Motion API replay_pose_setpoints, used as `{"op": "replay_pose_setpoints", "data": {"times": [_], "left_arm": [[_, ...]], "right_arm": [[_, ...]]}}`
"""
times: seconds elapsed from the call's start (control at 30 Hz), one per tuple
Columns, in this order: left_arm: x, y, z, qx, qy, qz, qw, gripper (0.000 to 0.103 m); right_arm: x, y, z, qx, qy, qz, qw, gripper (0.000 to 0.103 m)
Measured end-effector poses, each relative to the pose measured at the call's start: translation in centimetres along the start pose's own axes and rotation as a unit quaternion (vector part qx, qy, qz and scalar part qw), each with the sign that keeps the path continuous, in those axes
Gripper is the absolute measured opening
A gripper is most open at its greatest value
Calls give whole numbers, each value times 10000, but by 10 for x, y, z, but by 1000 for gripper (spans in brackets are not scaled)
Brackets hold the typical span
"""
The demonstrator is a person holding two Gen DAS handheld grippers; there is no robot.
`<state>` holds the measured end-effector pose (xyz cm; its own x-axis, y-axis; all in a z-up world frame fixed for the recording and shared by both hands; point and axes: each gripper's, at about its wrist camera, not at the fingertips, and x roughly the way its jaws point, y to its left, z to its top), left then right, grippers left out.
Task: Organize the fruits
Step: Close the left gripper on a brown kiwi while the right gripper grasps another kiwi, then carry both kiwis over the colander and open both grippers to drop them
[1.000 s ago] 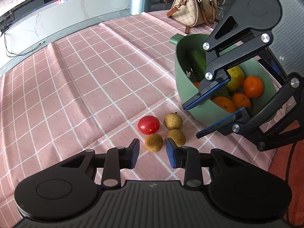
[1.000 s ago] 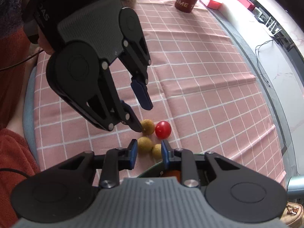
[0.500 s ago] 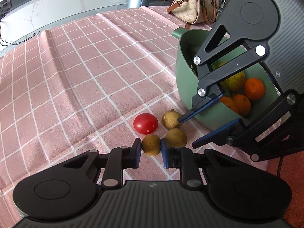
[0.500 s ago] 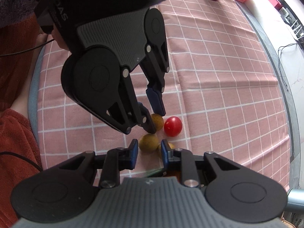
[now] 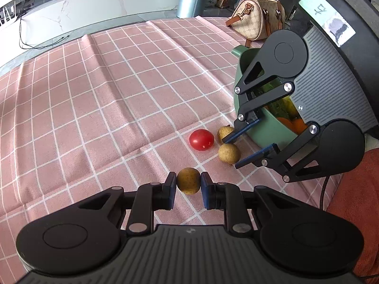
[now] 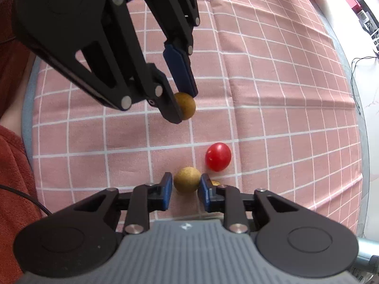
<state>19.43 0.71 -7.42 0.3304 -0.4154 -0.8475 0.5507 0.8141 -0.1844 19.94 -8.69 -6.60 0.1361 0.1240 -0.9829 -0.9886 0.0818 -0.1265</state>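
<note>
- Your tablecloth (image 5: 118, 82): pink with white grid lines
- Your tomato (image 5: 201, 139): red
- Your three round fruits, e.g. (image 5: 188, 181): yellow-brown
- Your bowl (image 5: 267, 127): green
- Your handbag (image 5: 257, 20): beige patterned, tan straps

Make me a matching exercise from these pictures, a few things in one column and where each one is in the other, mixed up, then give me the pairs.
Things:
1. red tomato
2. handbag
3. oranges
4. brown fruit

Places:
A. inside the green bowl
B. between the left gripper fingers
C. far end of the table, past the bowl
D. on the checked cloth, beside two brown fruits

Pairs: 1-D, 2-C, 3-A, 4-B
</note>
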Motion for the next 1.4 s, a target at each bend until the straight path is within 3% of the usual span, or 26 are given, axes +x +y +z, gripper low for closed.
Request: {"op": "replay_pose_setpoints", "data": {"times": [0.5, 0.83, 1.13, 1.4], "left_arm": [[-16, -2, -12, -3, 99, 159, 9998, 24], [-47, -35, -10, 214, 42, 454, 9987, 24], [-71, -93, 8, 610, -165, 498, 9968, 24], [-70, -148, 34, 870, -310, 244, 9954, 24]], "right_arm": [[4, 20, 10, -413, 84, -457, 9981, 22], [-57, 43, 4, 208, -738, -391, 9963, 22], [-115, 64, -38, 843, -1358, -595, 9854, 22], [-143, 73, -102, 1341, -1290, -1106, 9763, 22]]}}
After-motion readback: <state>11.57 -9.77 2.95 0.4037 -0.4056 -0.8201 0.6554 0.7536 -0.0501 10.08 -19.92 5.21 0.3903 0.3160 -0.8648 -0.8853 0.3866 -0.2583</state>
